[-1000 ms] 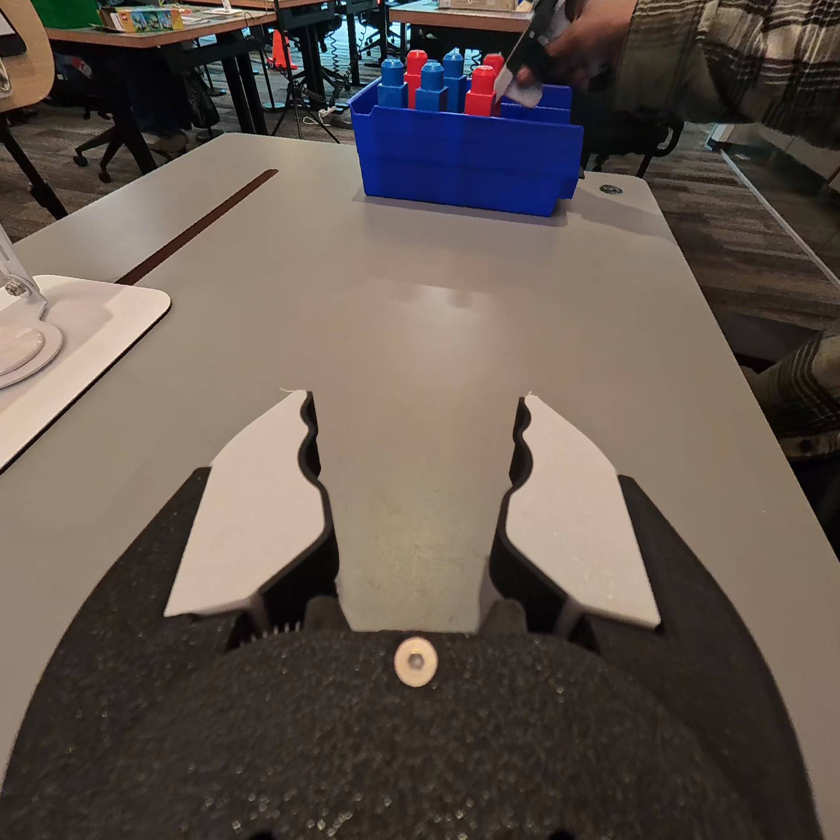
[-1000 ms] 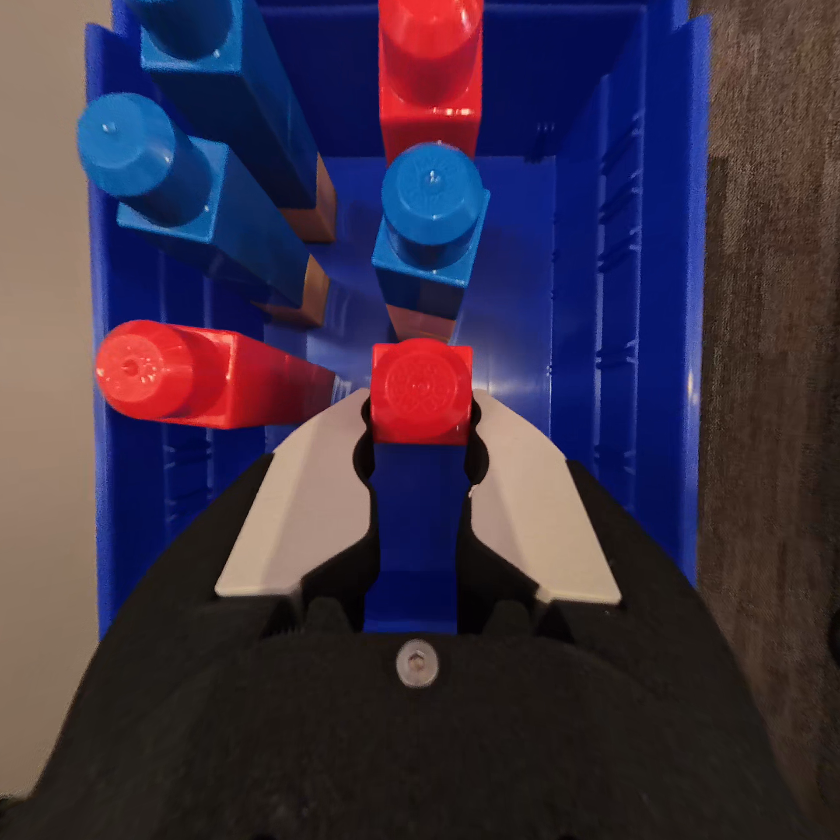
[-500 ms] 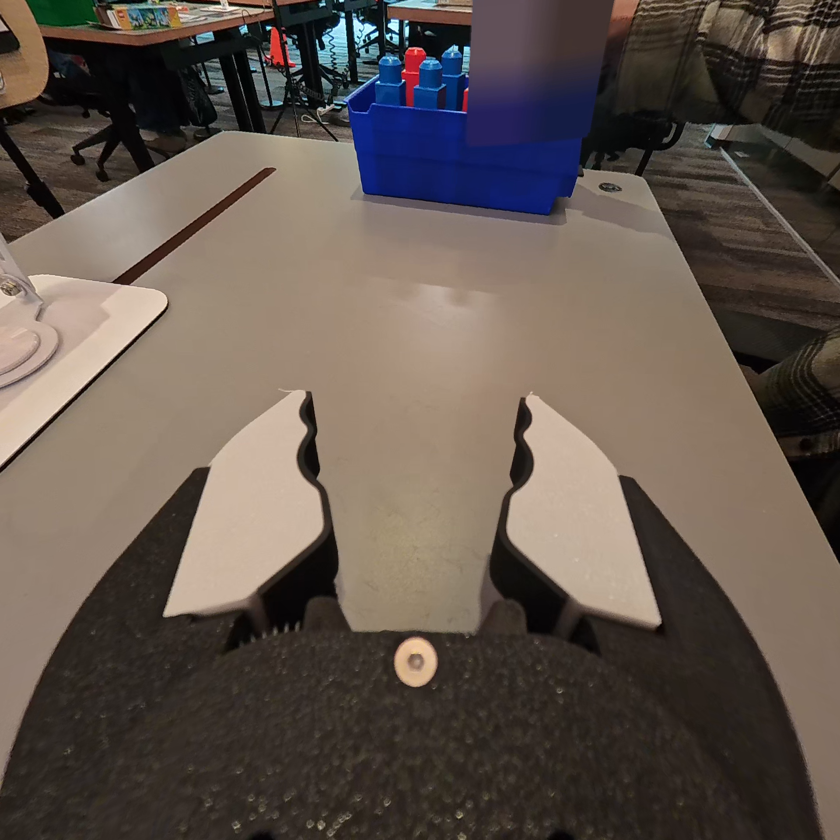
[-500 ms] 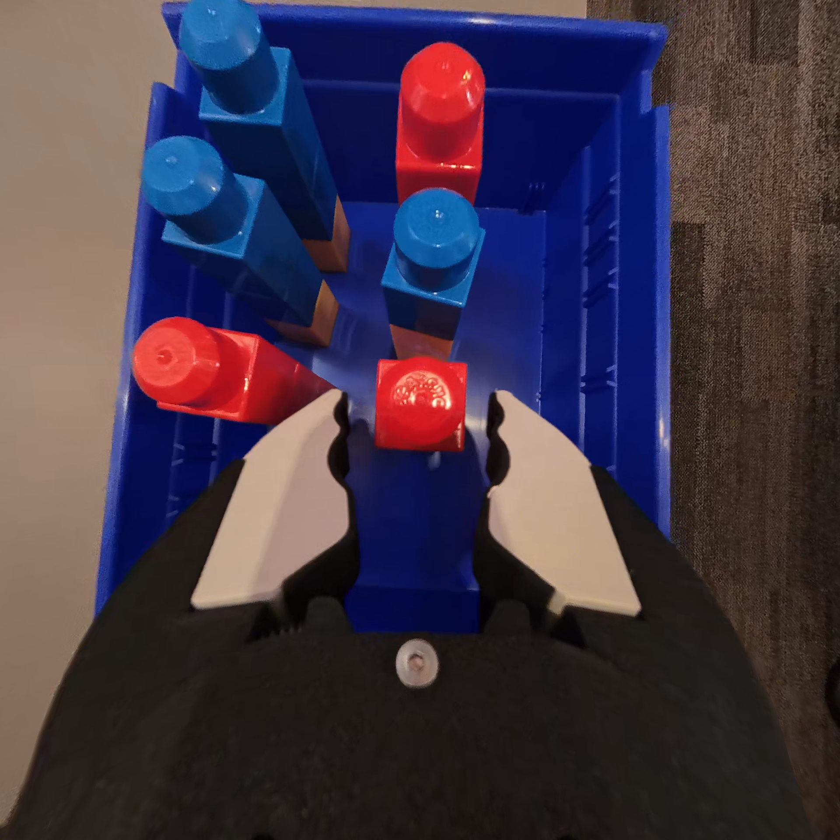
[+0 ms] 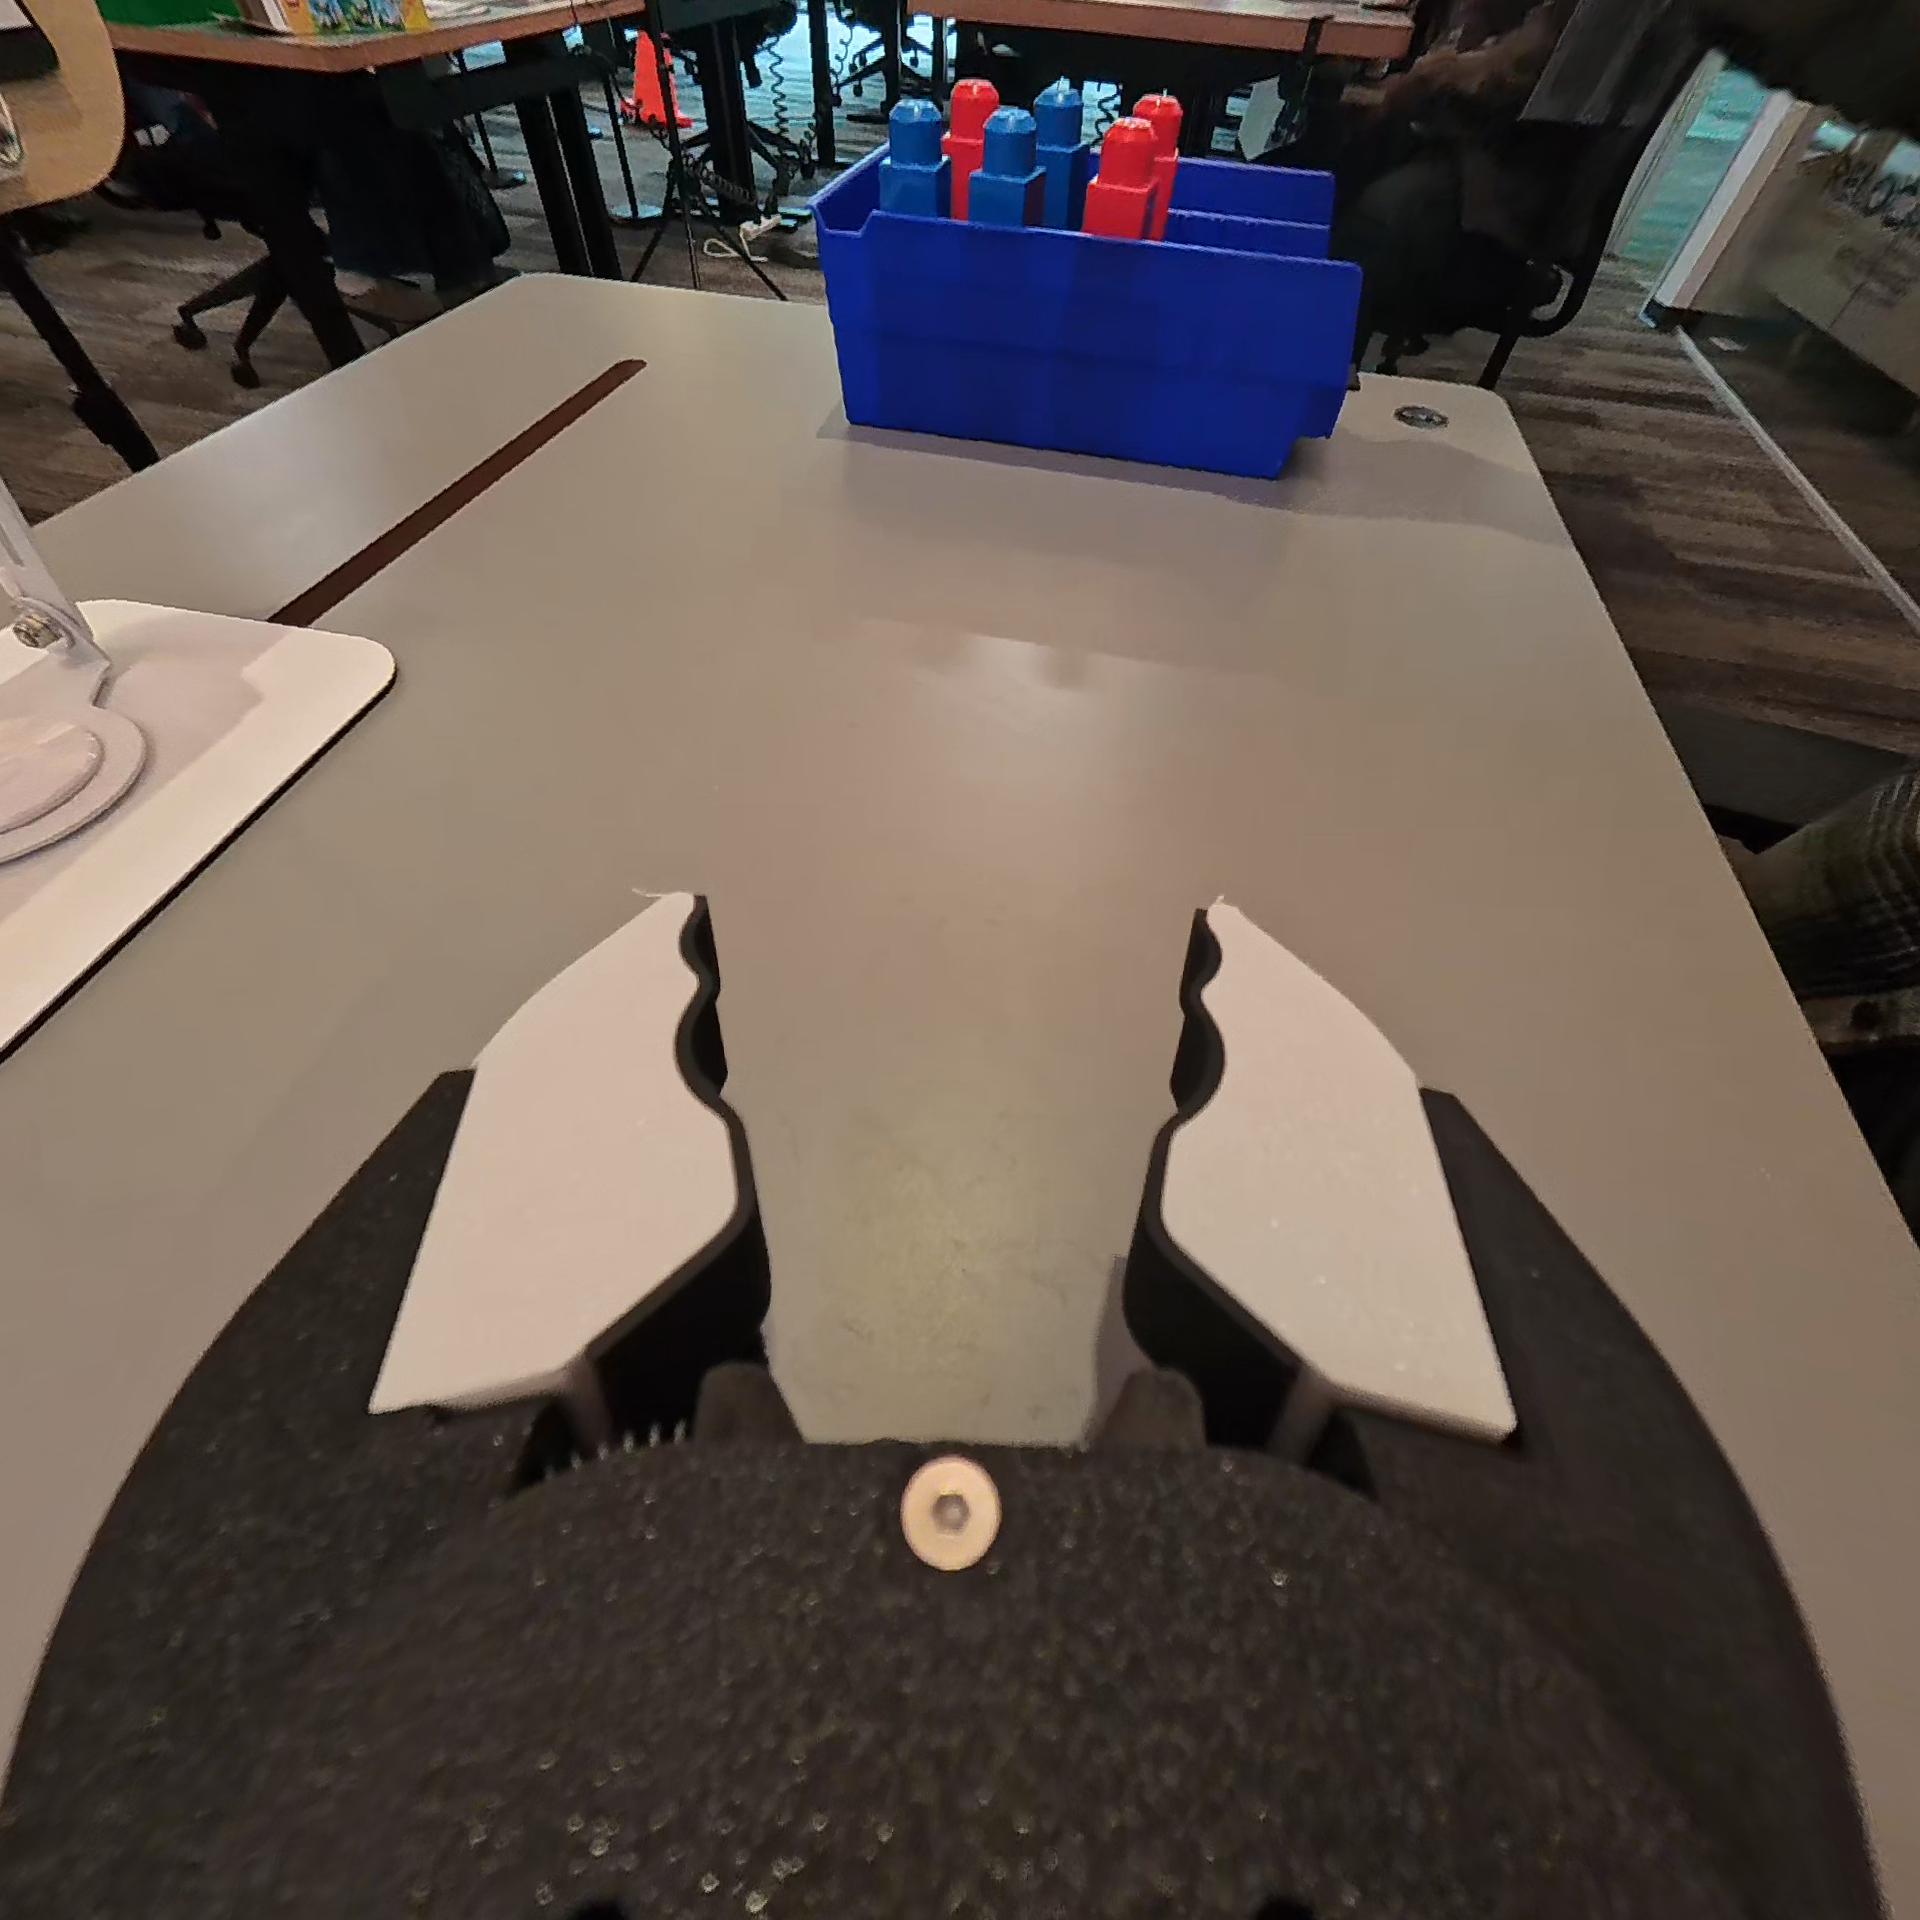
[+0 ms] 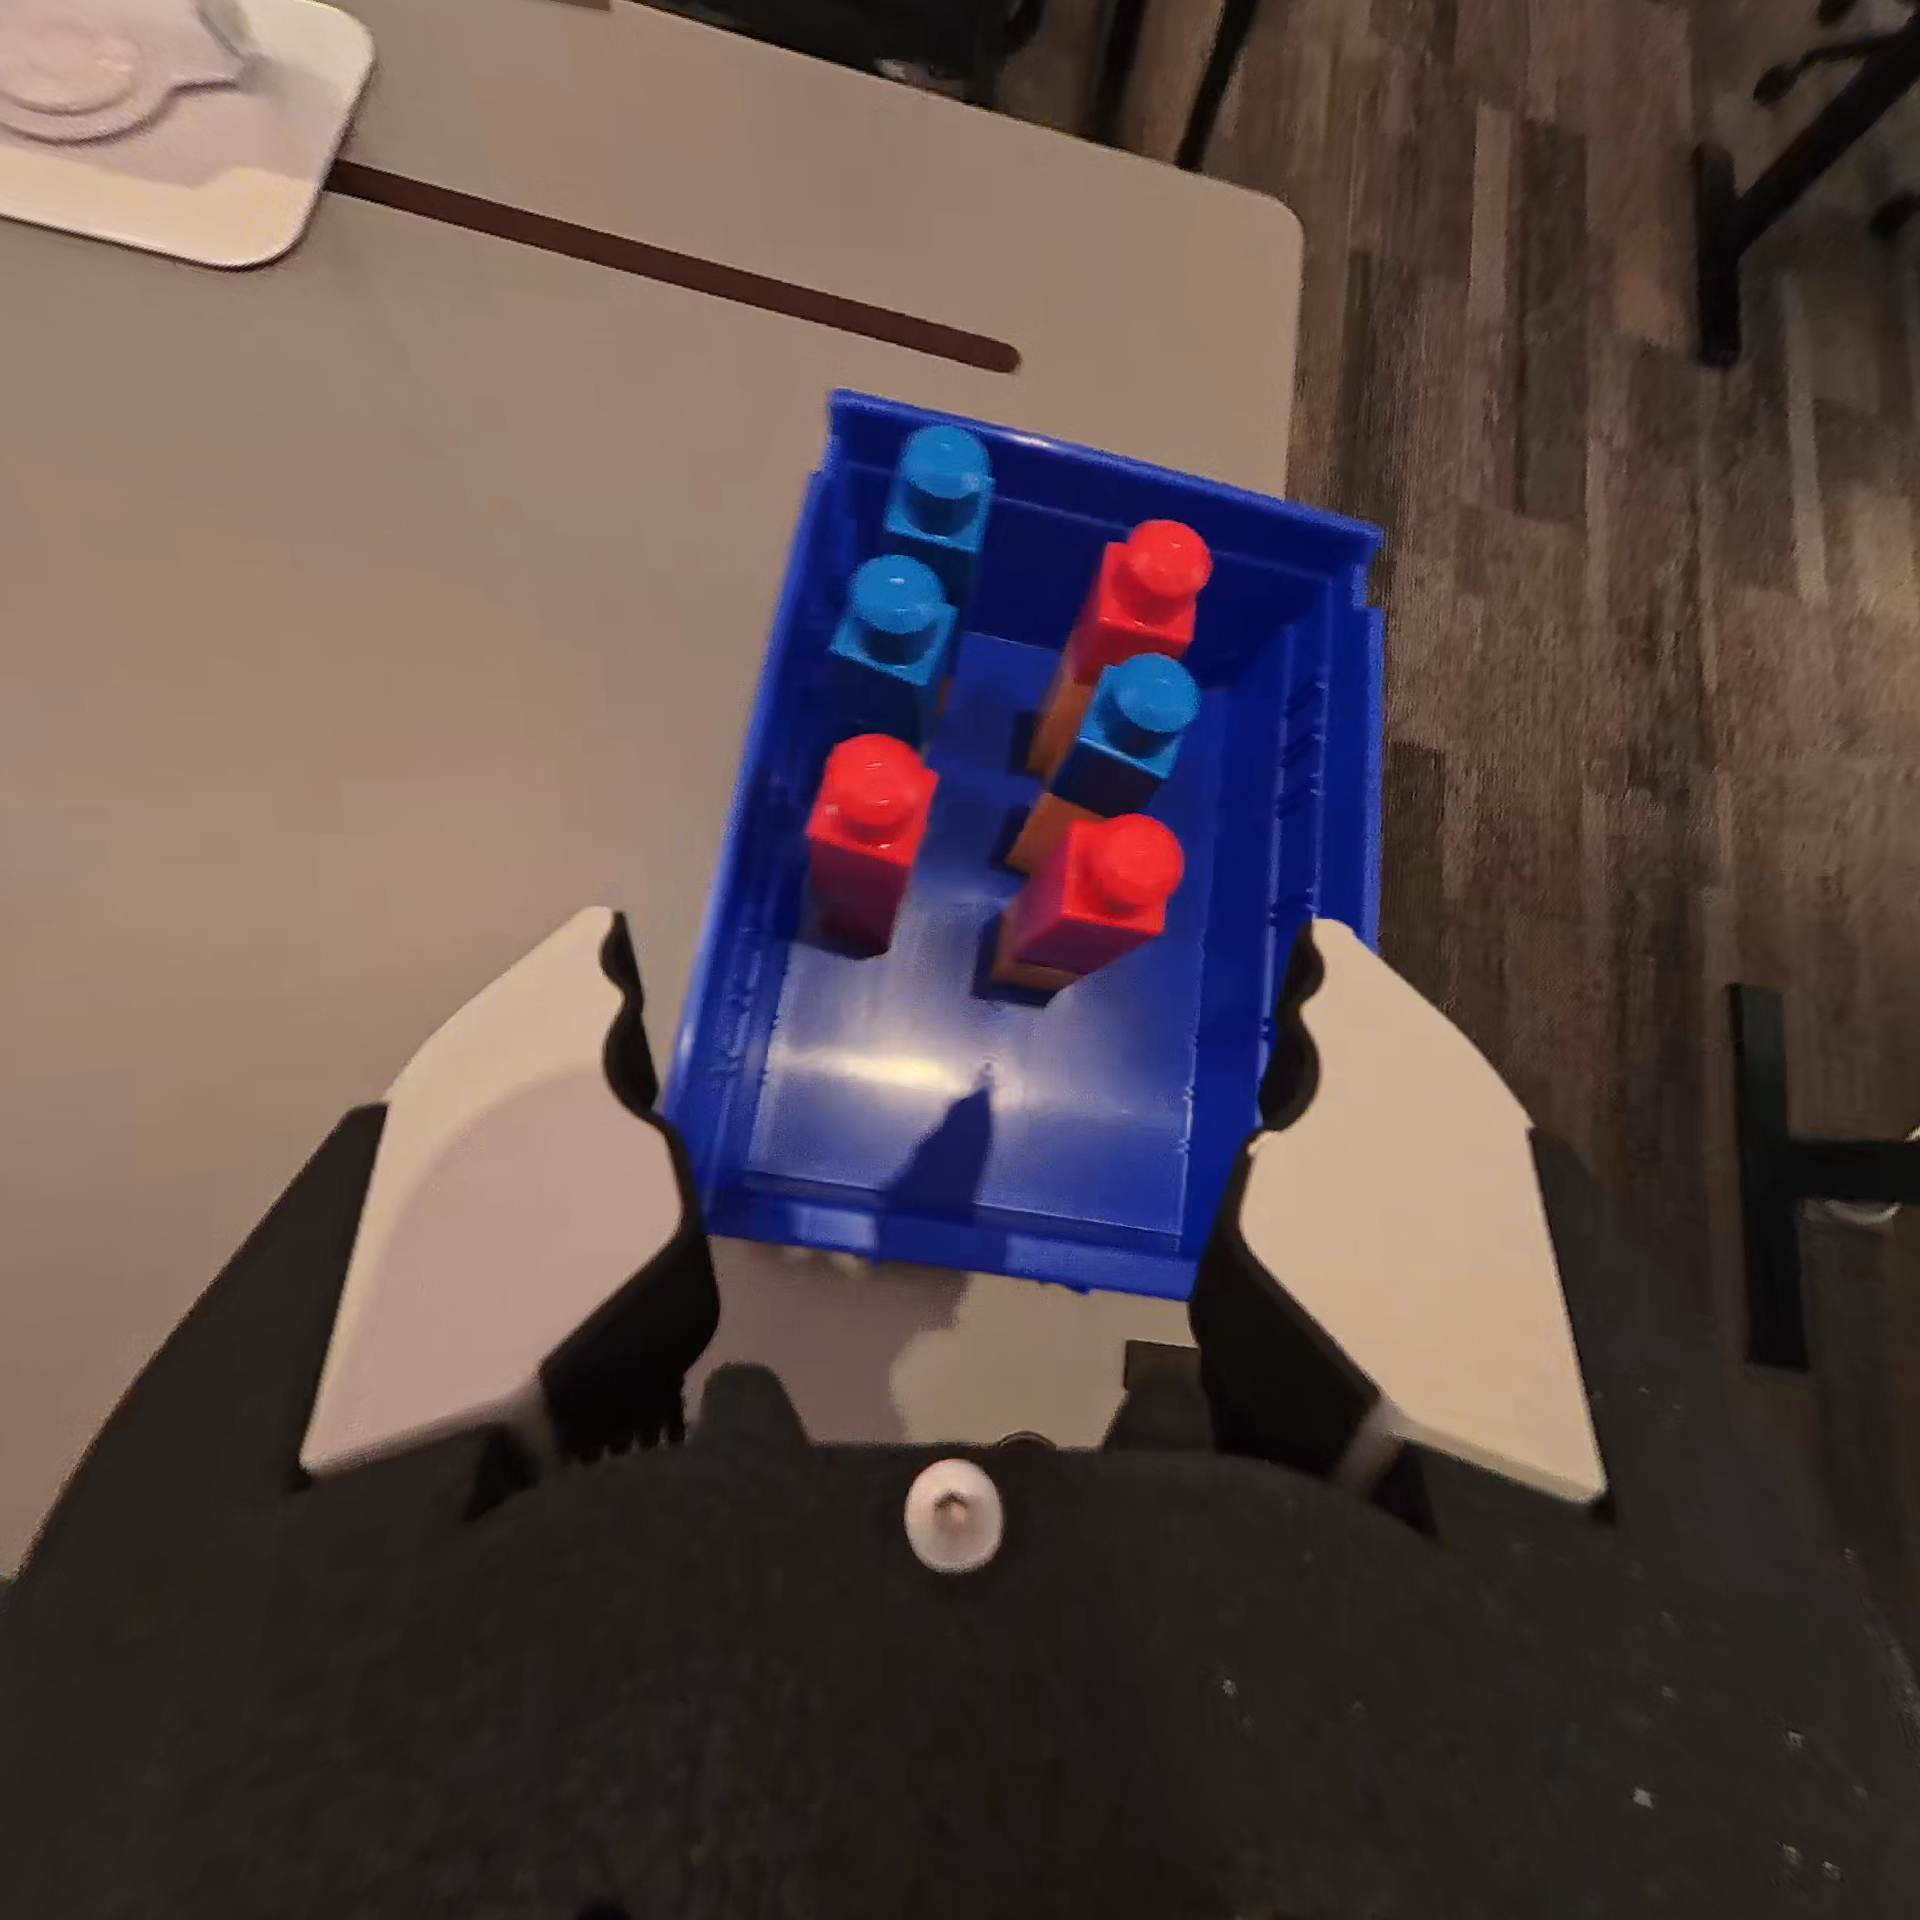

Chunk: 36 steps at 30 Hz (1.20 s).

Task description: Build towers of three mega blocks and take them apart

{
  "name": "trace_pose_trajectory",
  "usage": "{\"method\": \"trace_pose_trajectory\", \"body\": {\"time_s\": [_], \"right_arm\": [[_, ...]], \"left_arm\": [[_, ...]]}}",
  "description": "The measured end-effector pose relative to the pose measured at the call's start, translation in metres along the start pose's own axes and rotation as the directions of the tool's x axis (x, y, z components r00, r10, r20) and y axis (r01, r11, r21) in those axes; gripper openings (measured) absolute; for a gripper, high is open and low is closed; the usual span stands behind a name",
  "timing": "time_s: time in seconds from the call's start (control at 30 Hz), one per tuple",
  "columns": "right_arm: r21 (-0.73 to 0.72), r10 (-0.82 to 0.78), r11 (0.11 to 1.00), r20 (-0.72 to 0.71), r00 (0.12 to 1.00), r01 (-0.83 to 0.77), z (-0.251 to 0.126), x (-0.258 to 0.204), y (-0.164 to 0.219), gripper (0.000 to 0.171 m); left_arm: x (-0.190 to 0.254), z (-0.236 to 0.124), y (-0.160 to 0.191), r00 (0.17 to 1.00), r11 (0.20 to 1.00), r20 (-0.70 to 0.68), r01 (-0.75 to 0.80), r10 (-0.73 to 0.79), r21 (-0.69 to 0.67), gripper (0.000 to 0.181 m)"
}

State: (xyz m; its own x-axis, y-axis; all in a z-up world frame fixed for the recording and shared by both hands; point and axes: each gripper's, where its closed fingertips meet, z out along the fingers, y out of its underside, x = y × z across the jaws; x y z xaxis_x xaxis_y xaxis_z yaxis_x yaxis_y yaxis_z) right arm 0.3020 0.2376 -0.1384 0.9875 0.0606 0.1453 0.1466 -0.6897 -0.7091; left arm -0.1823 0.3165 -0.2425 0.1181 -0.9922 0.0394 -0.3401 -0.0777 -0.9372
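Observation:
A blue bin [image 6: 1288, 935] stands near the far right corner of the grey table [image 5: 935, 675]. It holds several upright block towers with red and blue tops. The nearest one is red-topped [image 6: 1101, 894]. In the left wrist view the bin [image 5: 1081, 353] is far ahead with the towers [image 5: 1122, 177] sticking up. My right gripper [image 6: 956, 935] is open and empty, high above the near end of the bin. My left gripper [image 5: 951, 914] is open and empty, low over the bare table near its front.
A white board with a clear stand [image 5: 156, 727] lies at the table's left edge; it also shows in the right wrist view [image 6: 156, 125]. A dark slot [image 5: 457, 499] runs along the table. A plaid sleeve [image 5: 1860, 914] is at the right. Chairs and desks stand beyond. There is about 50 cm between the tips of the two grippers.
My right gripper let go of the red-topped tower, opened wide and rose well above the bin. The hand left the bin in the left wrist view. My left gripper stayed put.

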Motion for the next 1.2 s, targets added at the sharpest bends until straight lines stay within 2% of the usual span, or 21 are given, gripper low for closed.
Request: {"method": "trace_pose_trajectory", "body": {"time_s": [0.17,0.33,0.47,0.6,0.73,0.83,0.93,1.03,1.1,1.2], "right_arm": [[0.031,-0.075,0.997,0.079,0.994,0.073,-0.017,-0.061,0.011,0.116],[0.065,-0.124,0.991,0.189,0.974,0.113,-0.018,-0.123,0.025,0.114],[0.054,-0.163,0.987,0.258,0.952,0.154,-0.011,-0.161,0.032,0.113],[0.043,-0.21,0.977,0.302,0.93,0.207,-0.006,-0.189,0.031,0.113],[0.034,-0.231,0.972,0.332,0.915,0.233,-0.001,-0.207,0.031,0.113],[0.029,-0.236,0.97,0.354,0.905,0.241,0.004,-0.218,0.028,0.112],[0.023,-0.247,0.966,0.372,0.895,0.257,0.007,-0.231,0.025,0.112],[0.019,-0.268,0.959,0.373,0.888,0.281,0.007,-0.239,0.022,0.112],[0.016,-0.274,0.957,0.372,0.887,0.29,0.005,-0.24,0.022,0.112],[0.002,-0.271,0.957,0.367,0.89,0.291,0.004,-0.237,0.026,0.112]], "left_arm": [[-0.004,-0.007,-0.009,0.999,1.0,0.039,0.003,-0.004,0.008,0.084],[-0.002,-0.045,-0.047,0.989,0.997,0.147,0.013,-0.024,0.076,0.08],[0.004,-0.102,-0.07,0.955,0.996,0.289,0.042,-0.062,0.076,0.078],[0.005,-0.198,-0.071,0.881,0.996,0.468,0.084,-0.069,-0.012,0.074],[-0.018,-0.311,-0.015,0.741,0.941,0.66,0.299,-0.123,-0.161,0.075],[-0.032,-0.364,0.046,0.642,0.821,0.727,0.535,-0.244,-0.196,0.075],[-0.039,-0.379,0.103,0.575,0.676,0.753,0.695,-0.32,-0.243,0.074],[-0.044,-0.377,0.148,0.547,0.562,0.773,0.767,-0.322,-0.309,0.08],[-0.046,-0.37,0.166,0.545,0.522,0.77,0.786,-0.332,-0.332,0.08],[-0.053,-0.362,0.178,0.546,0.512,0.772,0.788,-0.327,-0.341,0.08]]}}
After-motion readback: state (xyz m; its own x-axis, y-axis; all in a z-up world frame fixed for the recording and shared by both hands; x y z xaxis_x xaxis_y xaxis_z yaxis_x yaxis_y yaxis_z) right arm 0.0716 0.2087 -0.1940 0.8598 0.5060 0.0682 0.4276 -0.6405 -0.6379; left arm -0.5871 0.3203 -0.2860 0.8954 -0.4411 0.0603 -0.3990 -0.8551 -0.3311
